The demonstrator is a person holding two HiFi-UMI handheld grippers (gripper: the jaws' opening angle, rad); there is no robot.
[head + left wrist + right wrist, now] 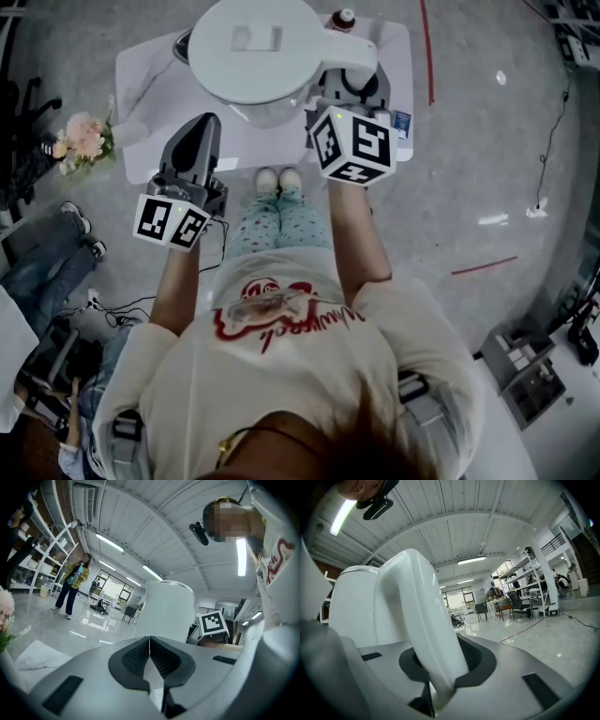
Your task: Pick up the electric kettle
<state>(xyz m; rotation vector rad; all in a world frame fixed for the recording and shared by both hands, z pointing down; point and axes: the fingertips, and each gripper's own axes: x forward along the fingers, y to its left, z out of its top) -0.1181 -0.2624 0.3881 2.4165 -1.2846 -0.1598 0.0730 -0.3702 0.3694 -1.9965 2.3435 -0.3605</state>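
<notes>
My right gripper (439,679) is clamped on the upright handle (419,620) of the electric kettle (255,54), whose body sits just ahead over the worktop (141,73), while my left gripper (150,663), jaws together and empty, waits beside the body, farther from the handle.

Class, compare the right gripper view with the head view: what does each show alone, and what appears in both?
Only the right gripper view shows the ceiling lights, shelves and chairs across the room. Only the head view shows the left gripper, the table and the pink flowers. Both show the white kettle, with the right gripper closed on its handle.
</notes>
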